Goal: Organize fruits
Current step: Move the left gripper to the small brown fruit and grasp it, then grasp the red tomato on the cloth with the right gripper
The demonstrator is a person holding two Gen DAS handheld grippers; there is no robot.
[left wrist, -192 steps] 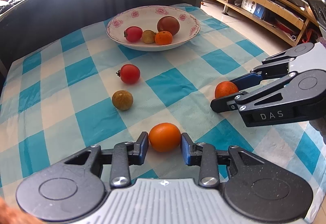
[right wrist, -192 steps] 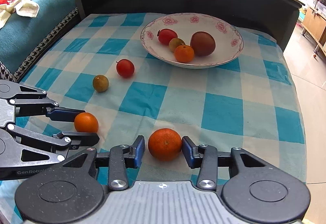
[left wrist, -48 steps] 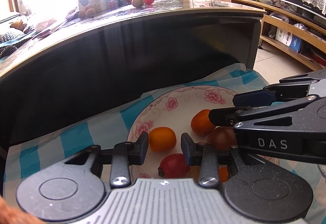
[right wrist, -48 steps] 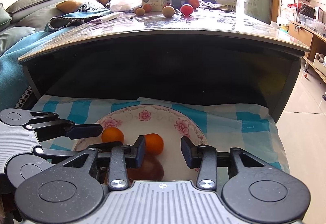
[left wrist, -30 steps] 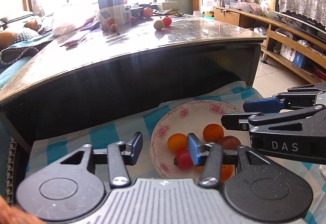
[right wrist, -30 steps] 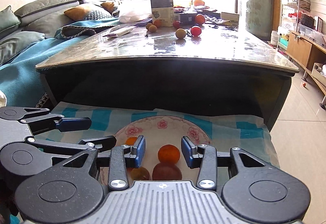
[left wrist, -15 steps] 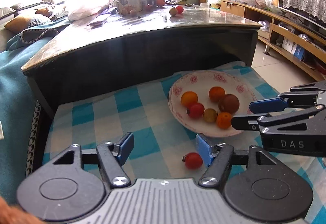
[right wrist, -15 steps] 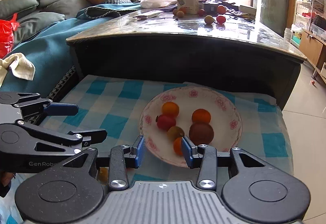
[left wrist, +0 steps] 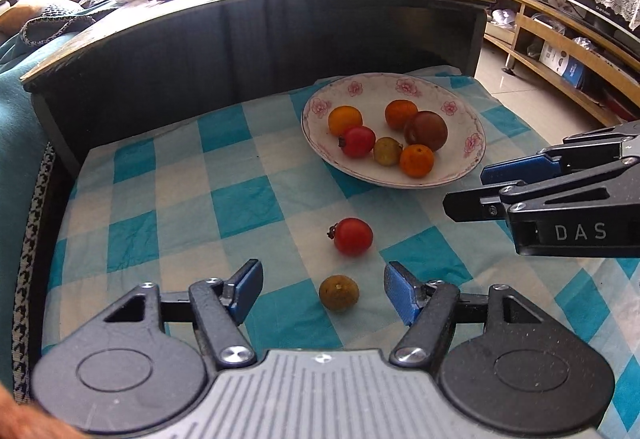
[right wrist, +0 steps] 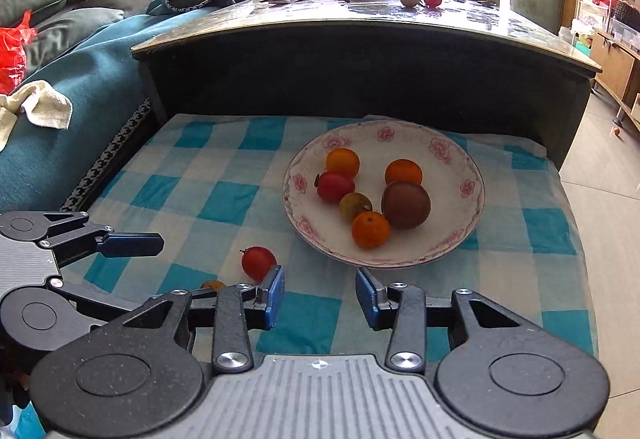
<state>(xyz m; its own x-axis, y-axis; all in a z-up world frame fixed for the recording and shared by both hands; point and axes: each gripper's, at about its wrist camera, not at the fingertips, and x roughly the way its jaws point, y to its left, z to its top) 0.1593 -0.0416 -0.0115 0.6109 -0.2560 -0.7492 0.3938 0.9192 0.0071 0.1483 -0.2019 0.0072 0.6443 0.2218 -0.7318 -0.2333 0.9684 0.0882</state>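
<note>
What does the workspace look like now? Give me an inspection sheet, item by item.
Surface: blue-and-white checked cloth, lying flat.
Job's things: floral plate holds six fruits; red tomato and brownish-green fruit lie on the cloth, apart.
Clutter: nothing seen on the cloth.
Grippers: left claw open, the brownish-green fruit between its fingers, untouched; right claw open, empty.
Cables: nothing seen.
Surroundings: dark glass-topped table behind with fruit and a box; sofa at left; wooden shelving at right.
</note>
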